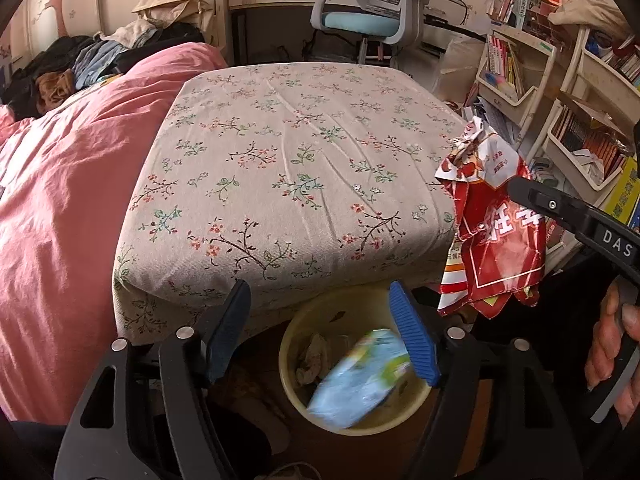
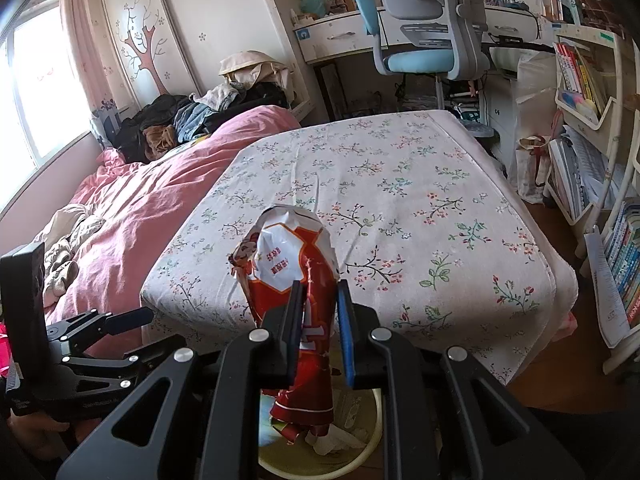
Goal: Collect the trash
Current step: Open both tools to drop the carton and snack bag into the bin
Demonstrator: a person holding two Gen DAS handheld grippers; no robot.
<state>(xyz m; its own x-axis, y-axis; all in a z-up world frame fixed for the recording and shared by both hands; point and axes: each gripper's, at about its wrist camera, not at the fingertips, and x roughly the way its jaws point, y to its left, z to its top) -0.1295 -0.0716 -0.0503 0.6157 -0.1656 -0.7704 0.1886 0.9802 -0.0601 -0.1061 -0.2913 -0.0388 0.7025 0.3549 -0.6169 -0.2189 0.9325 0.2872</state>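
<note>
**Operator:** Left wrist view, item one: pale blue crinkled plastic packet (image 1: 362, 380), blurred, sitting at the mouth of the round yellow plastic bin (image 1: 292, 384). I am holding the left gripper (image 1: 320, 330) spread wide, gripping nothing.

**Checker:** Item two?

**Operator:** Red and white foil snack wrapper (image 2: 294, 280), which I am pinching in the right gripper (image 2: 318, 320), jaws nearly together, above the bin.

**Checker:** Risk?

**Operator:** Light wrapper may drift past the rim onto the floor, beside the floral-sheeted mattress (image 1: 304, 152).
</note>
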